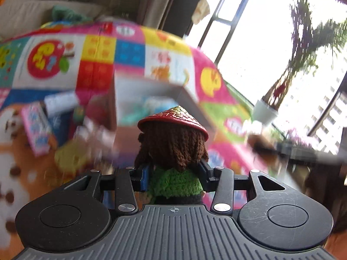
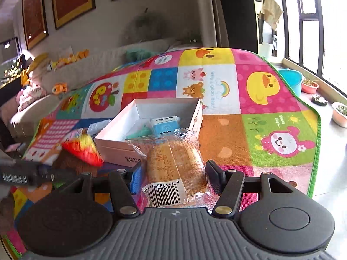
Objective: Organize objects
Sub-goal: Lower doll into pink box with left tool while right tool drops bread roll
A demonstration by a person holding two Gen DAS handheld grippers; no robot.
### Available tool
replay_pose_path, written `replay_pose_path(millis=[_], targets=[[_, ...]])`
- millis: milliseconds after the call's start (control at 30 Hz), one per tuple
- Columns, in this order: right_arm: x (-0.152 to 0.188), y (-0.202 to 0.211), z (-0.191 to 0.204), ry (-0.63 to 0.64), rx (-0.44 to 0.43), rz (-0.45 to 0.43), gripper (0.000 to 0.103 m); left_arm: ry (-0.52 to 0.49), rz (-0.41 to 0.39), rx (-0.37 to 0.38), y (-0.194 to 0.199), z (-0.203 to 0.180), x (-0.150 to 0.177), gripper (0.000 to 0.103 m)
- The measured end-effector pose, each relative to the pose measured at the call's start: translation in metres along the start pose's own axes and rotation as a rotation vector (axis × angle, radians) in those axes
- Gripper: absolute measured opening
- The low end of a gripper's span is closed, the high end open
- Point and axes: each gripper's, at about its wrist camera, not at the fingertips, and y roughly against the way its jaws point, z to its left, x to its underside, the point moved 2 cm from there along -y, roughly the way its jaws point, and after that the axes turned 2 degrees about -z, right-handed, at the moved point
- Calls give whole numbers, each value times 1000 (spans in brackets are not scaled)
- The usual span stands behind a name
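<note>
A crocheted doll (image 1: 173,143) with a red cone hat, brown hair and a green body sits between the pads of my left gripper (image 1: 174,173), which is shut on it. Beyond the doll lies a blurred open white box (image 1: 151,86). My right gripper (image 2: 173,174) is shut on a clear-wrapped bread pack (image 2: 173,166) with a barcode label. The pack hangs just in front of the white box (image 2: 117,149), which holds a small blue carton (image 2: 164,123) and a teal item (image 2: 138,132). The doll's red hat (image 2: 82,149) shows blurred left of the box.
Everything lies on a colourful play mat (image 2: 260,99) on the floor. Several small packs and a pink box (image 1: 35,127) lie left of the white box. Plant pots (image 2: 310,86) and a blue basin (image 2: 290,78) stand by the window at right; a sofa runs behind.
</note>
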Motion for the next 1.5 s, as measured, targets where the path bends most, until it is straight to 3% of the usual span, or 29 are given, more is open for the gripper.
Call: replay_pose_path(millis=[133,233,367,400,633,733,767,867,967,1267,1400,1500], targets=[[3,-6,-1,-35,-28,0,60,25,-102,7,-31,-5,-46,48],[5,-7,-5,-64,-36,-6,60,37,-126,-7,-78,0,-71,48],[11,-2,-15,-88,-12,-6,60,46,80,-67,-147,9,-72,48],[12,-1,-18,-92,-5,-6,60,44,96,-82,-154,9,-69,48],[12,-7,-17,-92,21,4,60,-123,30,-157,-167,-2,-62,54],[11,-10,-4,-68,-2,2,60,-114,1,-272,-170,11,-71,46],[11,-10,-1,-59,-6,1,60,-93,9,-275,-171,18,-71,43],[10,-8,5,-40,-8,-2,60,-44,86,-181,-166,25,-65,43],[9,-10,4,-45,-6,8,60,-106,130,-135,-156,17,-58,43],[-21,-39,24,14,10,-2,60,-28,-97,-59,-43,17,-43,42],[-48,-79,32,-23,14,-10,60,-17,-125,-62,-6,22,-11,42],[-58,-117,34,-86,73,-14,60,4,-129,-99,10,35,10,42]])
